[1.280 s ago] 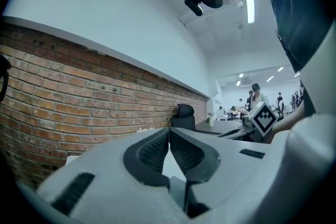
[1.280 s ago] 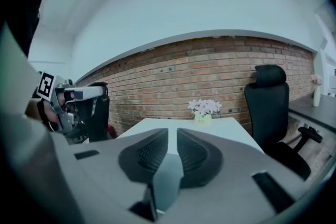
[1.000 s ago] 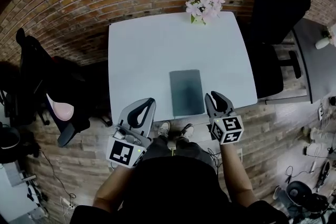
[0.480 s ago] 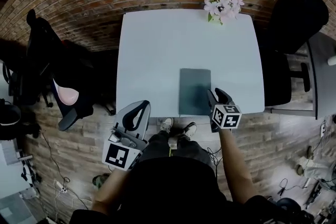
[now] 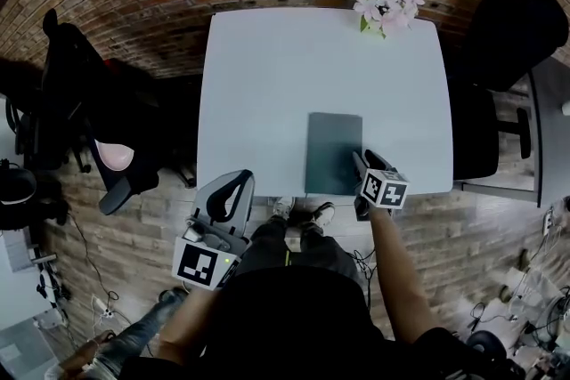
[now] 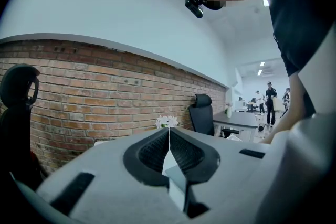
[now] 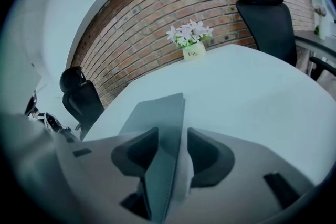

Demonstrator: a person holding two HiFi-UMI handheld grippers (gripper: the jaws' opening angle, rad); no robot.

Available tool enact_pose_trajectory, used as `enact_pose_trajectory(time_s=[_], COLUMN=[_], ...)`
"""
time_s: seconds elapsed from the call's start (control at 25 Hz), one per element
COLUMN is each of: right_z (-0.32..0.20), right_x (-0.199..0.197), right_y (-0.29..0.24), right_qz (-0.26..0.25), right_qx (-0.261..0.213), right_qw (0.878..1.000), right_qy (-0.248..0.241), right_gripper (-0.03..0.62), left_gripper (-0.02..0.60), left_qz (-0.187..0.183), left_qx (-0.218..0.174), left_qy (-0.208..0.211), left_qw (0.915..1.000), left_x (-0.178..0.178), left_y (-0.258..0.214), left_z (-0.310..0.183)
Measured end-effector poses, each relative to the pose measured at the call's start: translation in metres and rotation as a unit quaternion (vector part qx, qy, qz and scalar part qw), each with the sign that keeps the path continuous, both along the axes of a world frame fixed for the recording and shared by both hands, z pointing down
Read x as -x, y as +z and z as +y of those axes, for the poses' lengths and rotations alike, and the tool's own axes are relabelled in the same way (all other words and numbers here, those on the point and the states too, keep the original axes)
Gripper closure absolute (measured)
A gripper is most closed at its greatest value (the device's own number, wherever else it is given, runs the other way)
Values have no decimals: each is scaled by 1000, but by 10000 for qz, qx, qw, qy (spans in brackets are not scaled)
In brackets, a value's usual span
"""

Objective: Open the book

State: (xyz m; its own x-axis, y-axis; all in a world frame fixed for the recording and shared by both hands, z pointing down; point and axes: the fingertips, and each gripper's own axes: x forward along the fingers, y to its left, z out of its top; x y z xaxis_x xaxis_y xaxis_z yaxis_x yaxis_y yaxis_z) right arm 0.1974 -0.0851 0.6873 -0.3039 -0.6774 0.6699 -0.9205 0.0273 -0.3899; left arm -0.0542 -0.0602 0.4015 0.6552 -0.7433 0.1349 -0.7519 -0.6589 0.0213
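Right gripper [image 5: 367,163] has dropped to the book's [image 5: 334,151] 5 o'clock corner, its jaws just opened wider and astride it, not gripping. Left gripper [image 5: 230,187], at the table's [image 5: 267,84] 7 o'clock, is closed and empty.

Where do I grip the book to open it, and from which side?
Likely the cover's right long edge near the front corner, from the right: the book lies flat and closed by the table's near edge. The right gripper, jaws just opened, has that corner between them, ungripped.

Grey left gripper [image 5: 237,179], black top [image 5: 294,316]
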Motion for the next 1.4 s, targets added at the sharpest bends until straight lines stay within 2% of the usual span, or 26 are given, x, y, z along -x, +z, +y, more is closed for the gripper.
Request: enact_pose_trajectory(time_s=[0.12, 0.24, 0.56, 0.68, 0.88, 1.12, 1.4], right_z=[2, 0, 0, 0, -1, -1, -5], right_x=[0, 4, 3, -1, -1, 1, 13], right_y=[8, 9, 10, 7, 2, -11, -51], right_qz=[33, 54, -464, -749, -1194, -1383, -1366], right_qx=[134, 186, 397, 338, 245, 106, -365], right_qw=[9999, 9997, 9981, 9966, 9923, 9901, 9899], right_qy=[-27, -145, -36, 96, 209, 199, -53], right_gripper=[421, 436, 487, 531, 542, 549, 556], left_gripper=[554, 554, 554, 554, 554, 554, 554], left_qz=[50, 5, 102, 144, 132, 131, 165], left_qx=[-189, 4, -41, -39, 199, 68, 69], left_qy=[2, -39, -155, -170, -173, -145, -195], left_qw=[9998, 10000, 9998, 9997, 9996, 9998, 9996], left_x=[0, 1, 6, 6, 4, 2, 3], left_y=[-3, 3, 5, 6, 11, 9, 7], left_z=[-5, -7, -15, -18, -17, -15, -13])
